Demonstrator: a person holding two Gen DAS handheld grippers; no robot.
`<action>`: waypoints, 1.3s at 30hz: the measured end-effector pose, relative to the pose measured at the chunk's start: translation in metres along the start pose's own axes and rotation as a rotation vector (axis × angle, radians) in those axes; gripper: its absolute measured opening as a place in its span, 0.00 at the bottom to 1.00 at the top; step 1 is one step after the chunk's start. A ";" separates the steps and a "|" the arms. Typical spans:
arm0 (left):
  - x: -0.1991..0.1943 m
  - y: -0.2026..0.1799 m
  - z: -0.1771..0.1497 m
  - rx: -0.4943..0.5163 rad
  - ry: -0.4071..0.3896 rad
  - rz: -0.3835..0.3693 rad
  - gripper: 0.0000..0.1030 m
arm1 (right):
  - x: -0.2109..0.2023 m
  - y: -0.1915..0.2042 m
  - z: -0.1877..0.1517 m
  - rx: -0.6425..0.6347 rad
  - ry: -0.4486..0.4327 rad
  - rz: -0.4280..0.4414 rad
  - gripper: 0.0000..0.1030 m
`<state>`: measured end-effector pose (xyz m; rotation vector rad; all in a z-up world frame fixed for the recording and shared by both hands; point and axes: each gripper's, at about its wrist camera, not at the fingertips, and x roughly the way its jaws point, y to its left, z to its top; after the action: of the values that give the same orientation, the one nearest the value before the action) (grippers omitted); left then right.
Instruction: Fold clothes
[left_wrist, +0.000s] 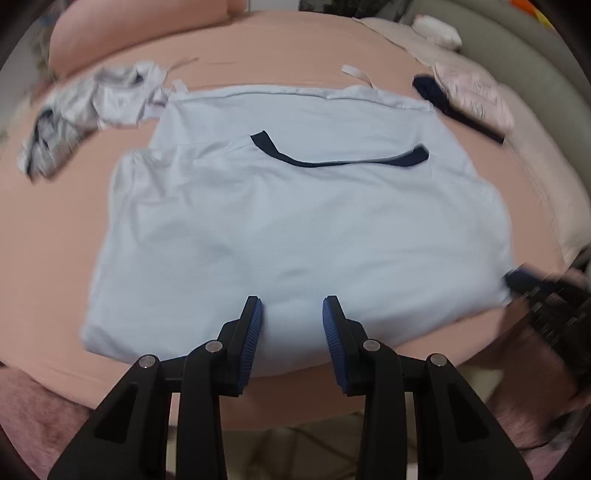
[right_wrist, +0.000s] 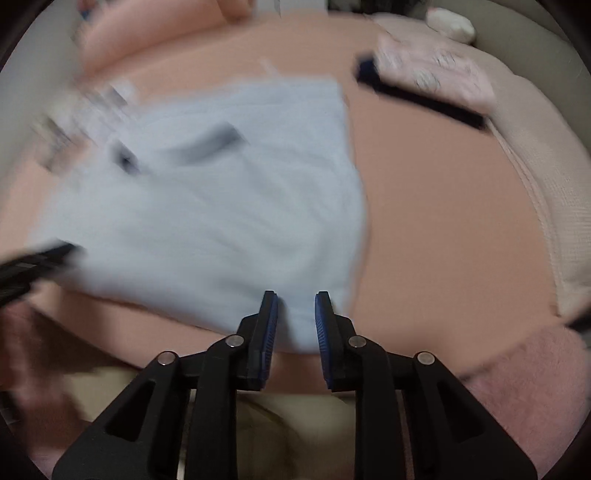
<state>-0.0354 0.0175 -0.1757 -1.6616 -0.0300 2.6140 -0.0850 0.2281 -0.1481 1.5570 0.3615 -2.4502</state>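
Note:
A pale blue T-shirt (left_wrist: 295, 221) with a navy collar (left_wrist: 332, 157) lies folded in half on the pink bed, collar side up. My left gripper (left_wrist: 292, 306) is open and empty, over the shirt's near fold edge. My right gripper (right_wrist: 296, 301) is open and empty above the shirt's near right corner (right_wrist: 317, 295); the right wrist view is motion-blurred. The right gripper also shows at the right edge of the left wrist view (left_wrist: 524, 280), and the left gripper at the left edge of the right wrist view (right_wrist: 44, 254).
A crumpled grey garment (left_wrist: 88, 110) lies at the back left. A folded pink garment (left_wrist: 472, 96) on a navy one (left_wrist: 454, 110) sits at the back right. A pink pillow (left_wrist: 129, 33) is at the head. The bed's near edge (left_wrist: 280, 402) is just below my fingers.

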 end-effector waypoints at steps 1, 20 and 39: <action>-0.004 -0.003 0.000 0.012 -0.016 0.044 0.35 | -0.001 0.003 0.001 -0.009 0.003 -0.054 0.27; -0.008 0.082 -0.011 -0.231 -0.040 0.293 0.44 | -0.011 0.081 0.014 -0.171 -0.112 0.084 0.22; -0.017 0.077 -0.012 -0.254 -0.014 0.085 0.07 | -0.006 0.008 -0.003 -0.019 -0.050 0.034 0.23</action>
<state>-0.0196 -0.0605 -0.1680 -1.7541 -0.3107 2.7848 -0.0773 0.2222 -0.1447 1.4790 0.3456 -2.4472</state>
